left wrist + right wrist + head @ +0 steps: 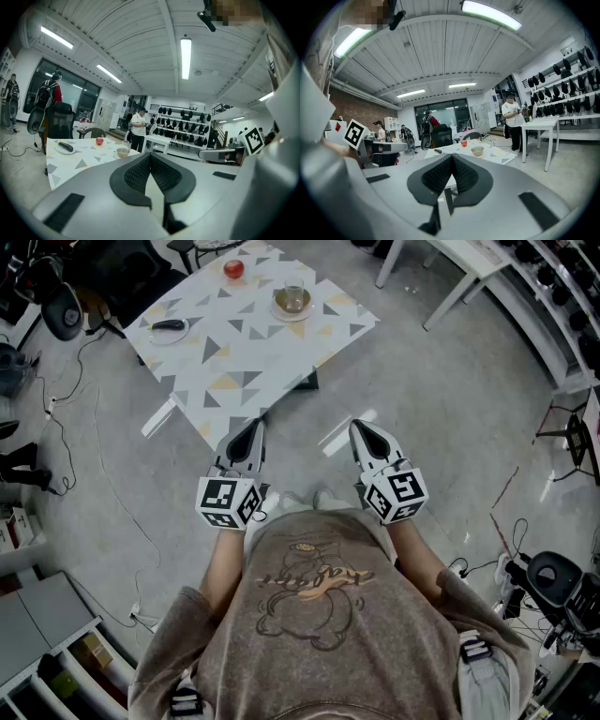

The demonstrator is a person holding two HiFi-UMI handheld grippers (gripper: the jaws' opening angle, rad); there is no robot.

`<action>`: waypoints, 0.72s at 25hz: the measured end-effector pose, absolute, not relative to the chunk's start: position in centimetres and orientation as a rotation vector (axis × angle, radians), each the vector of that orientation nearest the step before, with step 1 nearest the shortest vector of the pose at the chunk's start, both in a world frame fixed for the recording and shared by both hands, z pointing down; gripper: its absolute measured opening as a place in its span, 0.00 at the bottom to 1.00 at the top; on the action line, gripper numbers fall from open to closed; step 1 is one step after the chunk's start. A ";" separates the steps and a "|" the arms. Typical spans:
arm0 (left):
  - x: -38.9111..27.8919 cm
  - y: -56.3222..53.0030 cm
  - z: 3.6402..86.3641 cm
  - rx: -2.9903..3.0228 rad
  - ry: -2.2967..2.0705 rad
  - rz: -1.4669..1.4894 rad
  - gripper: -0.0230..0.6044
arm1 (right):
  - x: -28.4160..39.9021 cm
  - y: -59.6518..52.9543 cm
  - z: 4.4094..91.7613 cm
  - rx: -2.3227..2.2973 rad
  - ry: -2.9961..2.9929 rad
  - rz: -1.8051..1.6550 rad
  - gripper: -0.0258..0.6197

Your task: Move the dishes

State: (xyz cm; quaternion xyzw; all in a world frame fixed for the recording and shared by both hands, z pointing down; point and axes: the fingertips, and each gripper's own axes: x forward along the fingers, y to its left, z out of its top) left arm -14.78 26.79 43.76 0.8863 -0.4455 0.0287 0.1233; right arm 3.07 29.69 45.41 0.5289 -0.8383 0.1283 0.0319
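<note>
Left gripper (251, 430) and right gripper (362, 430): you hold both level and side by side in front of your chest. Each has its jaws pressed together with nothing between them. That reads as a neutral ready pose, with no reach begun.

The triangle-patterned table (246, 352) stands well ahead of you across bare floor, so neither gripper is near any dish. You probably need to step in first.

The dishes are spread out on the tabletop, likely so that each can be taken on its own:
- A white plate (170, 332) with a dark oblong thing on it sits near the left edge.
- A bowl on a saucer (292, 303) sits toward the right, well apart from the plate.
- A red apple (233, 269) lies at the far side, between them.

Nothing has been moved yet, by my judgement.
</note>
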 end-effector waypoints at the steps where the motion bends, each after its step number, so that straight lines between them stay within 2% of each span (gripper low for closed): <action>1: -14.9 26.7 43.8 2.590 -1.298 0.082 0.06 | 2.9 29.5 45.5 1.632 -2.585 0.392 0.05; 18: -15.8 22.0 44.3 2.643 -1.309 0.092 0.06 | 2.7 26.1 47.2 1.692 -2.541 0.420 0.05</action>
